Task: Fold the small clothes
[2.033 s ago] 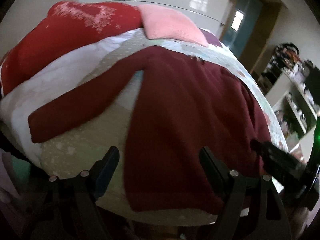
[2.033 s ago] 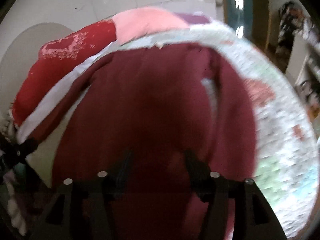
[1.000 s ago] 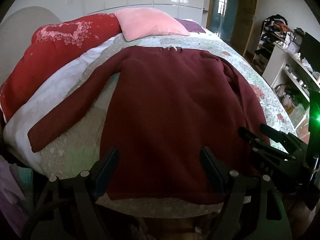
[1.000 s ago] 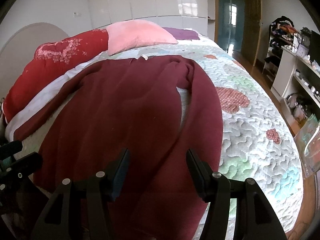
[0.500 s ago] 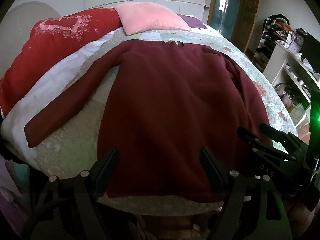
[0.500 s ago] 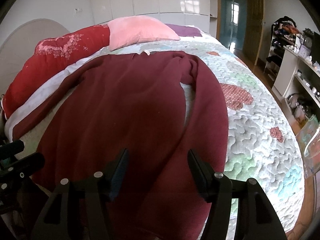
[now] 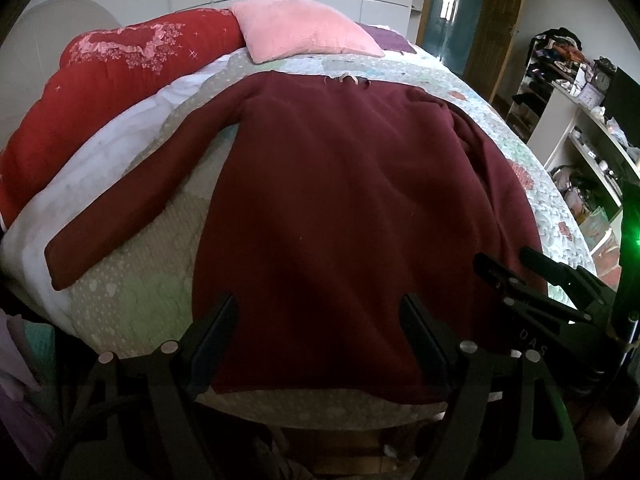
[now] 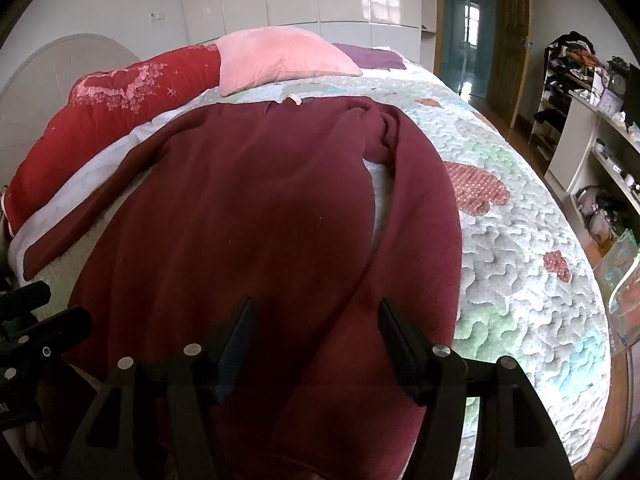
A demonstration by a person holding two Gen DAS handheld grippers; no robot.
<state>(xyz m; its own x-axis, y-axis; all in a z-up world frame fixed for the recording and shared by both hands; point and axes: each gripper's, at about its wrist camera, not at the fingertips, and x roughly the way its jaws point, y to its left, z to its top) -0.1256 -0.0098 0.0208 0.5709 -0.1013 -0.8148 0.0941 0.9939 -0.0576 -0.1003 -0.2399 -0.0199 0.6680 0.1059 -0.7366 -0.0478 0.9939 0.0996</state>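
Note:
A dark maroon long-sleeved top [image 7: 340, 208] lies flat on the quilted bed [image 7: 132, 280], neck toward the pillows. Its left sleeve [image 7: 132, 204] stretches out to the left; its right sleeve [image 8: 424, 216] lies down along the body. My left gripper [image 7: 318, 328] is open and empty above the hem. My right gripper [image 8: 314, 332] is open and empty over the lower right part of the top [image 8: 240, 232]. The right gripper also shows at the right of the left wrist view [image 7: 532, 276], and the left gripper at the left edge of the right wrist view [image 8: 36, 320].
A red duvet [image 7: 100, 84] and a pink pillow [image 7: 304, 36] lie at the head of the bed. White shelves with clutter [image 7: 576, 128] stand to the right. A door [image 8: 508, 40] is at the back right. Clothes [image 7: 20, 360] hang at the lower left.
Both grippers have pulled back and risen slightly from the top, so more of the bed shows. The top lies spread as before. Both grippers stay open.

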